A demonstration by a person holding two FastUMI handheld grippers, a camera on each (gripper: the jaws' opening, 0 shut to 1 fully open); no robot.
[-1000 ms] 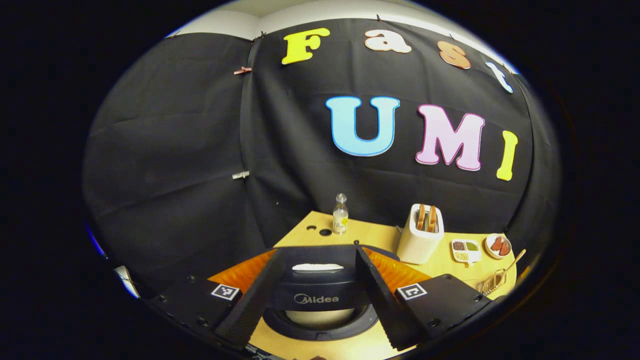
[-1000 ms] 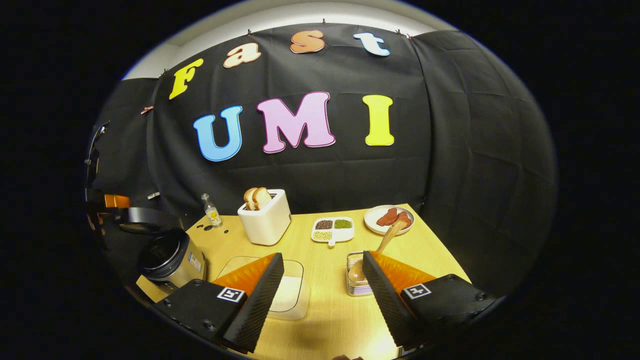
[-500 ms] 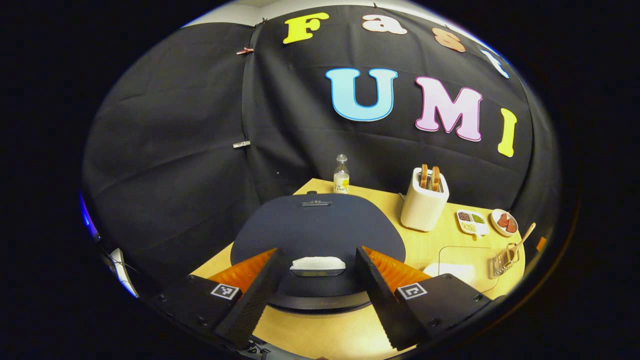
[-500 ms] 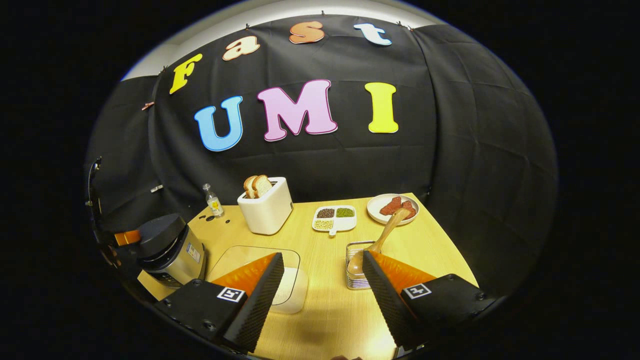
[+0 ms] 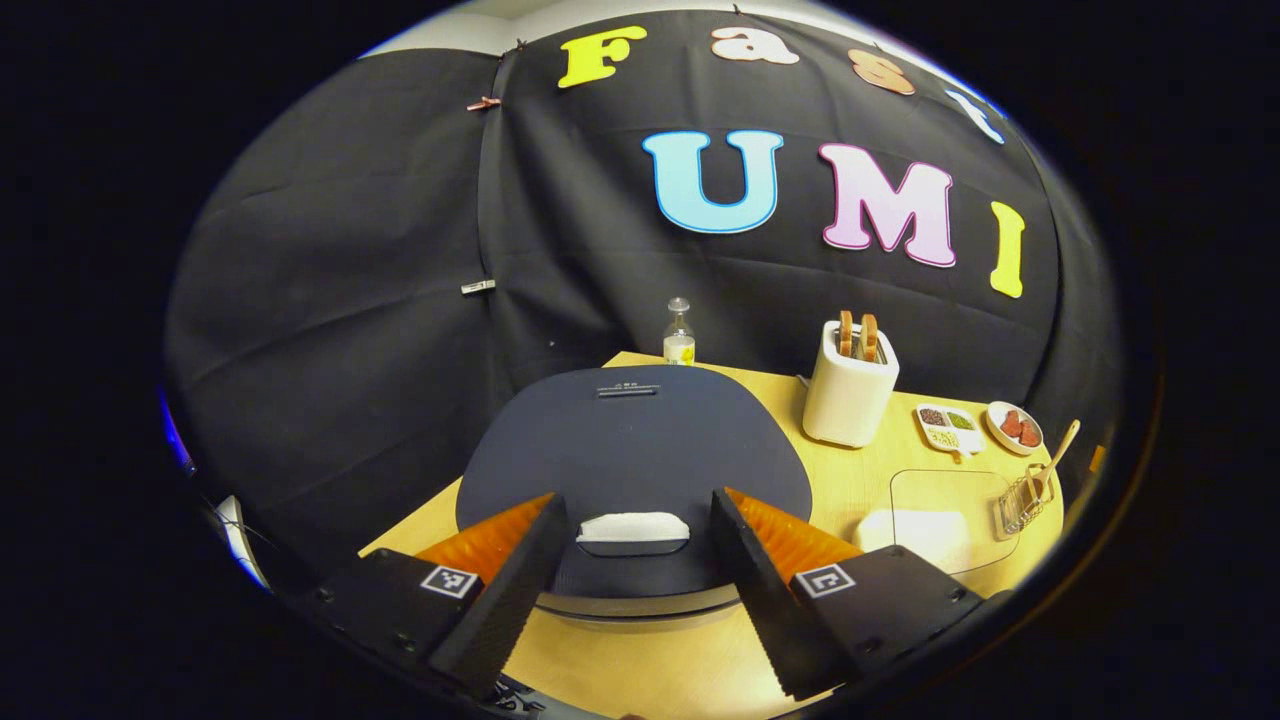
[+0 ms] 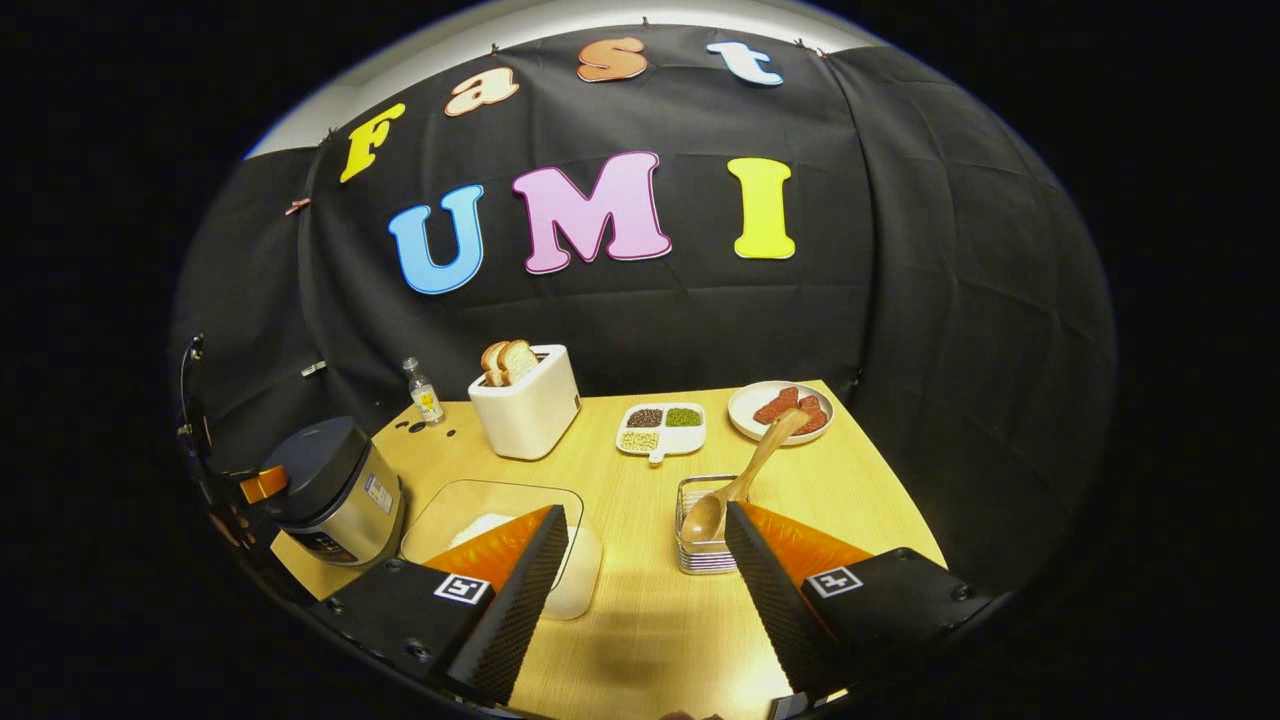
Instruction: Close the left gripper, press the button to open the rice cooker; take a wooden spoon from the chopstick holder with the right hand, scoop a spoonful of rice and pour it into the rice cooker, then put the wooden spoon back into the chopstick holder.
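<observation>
Your left gripper (image 5: 632, 590) hangs wide open and empty just above the near edge of the rice cooker (image 5: 632, 450), its lid down and its white button (image 5: 633, 527) between your fingers. Your right gripper (image 6: 640, 590) is wide open too, holding nothing, near side of the table (image 6: 650, 640). The wooden spoon (image 6: 742, 480) leans in the wire chopstick holder (image 6: 700, 545) just beyond it; the clear rice container (image 6: 490, 515) sits to its left.
</observation>
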